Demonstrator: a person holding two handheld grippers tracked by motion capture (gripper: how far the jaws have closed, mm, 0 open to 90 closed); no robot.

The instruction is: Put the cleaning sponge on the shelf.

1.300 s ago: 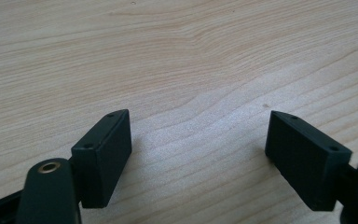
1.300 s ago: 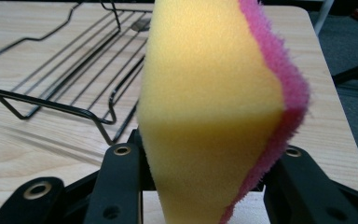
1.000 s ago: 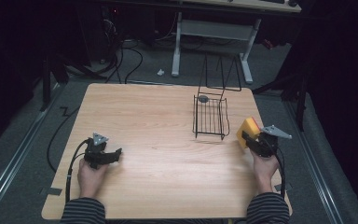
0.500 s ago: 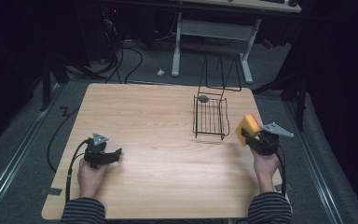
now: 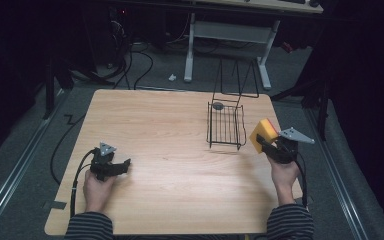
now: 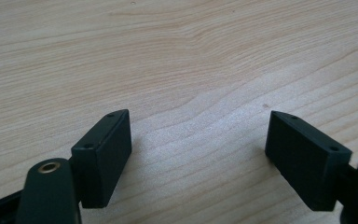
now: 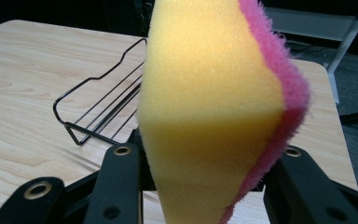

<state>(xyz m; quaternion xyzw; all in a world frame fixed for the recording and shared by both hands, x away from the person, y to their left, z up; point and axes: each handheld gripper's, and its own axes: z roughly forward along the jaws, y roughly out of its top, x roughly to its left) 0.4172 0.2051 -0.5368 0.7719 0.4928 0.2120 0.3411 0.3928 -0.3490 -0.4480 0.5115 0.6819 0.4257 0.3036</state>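
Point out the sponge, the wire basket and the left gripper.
sponge [image 5: 263,134], high view, on its yellow face, held in the right gripper's jaws.
wire basket [image 5: 225,125], high view, on its grid floor.
left gripper [image 5: 125,165], high view, between its open fingertips.

— What does the sponge [image 5: 263,134] look like?
— Yellow foam with a pink scouring side, pinched at its base, standing upright just right of the wire rack [image 5: 226,124], off the table.
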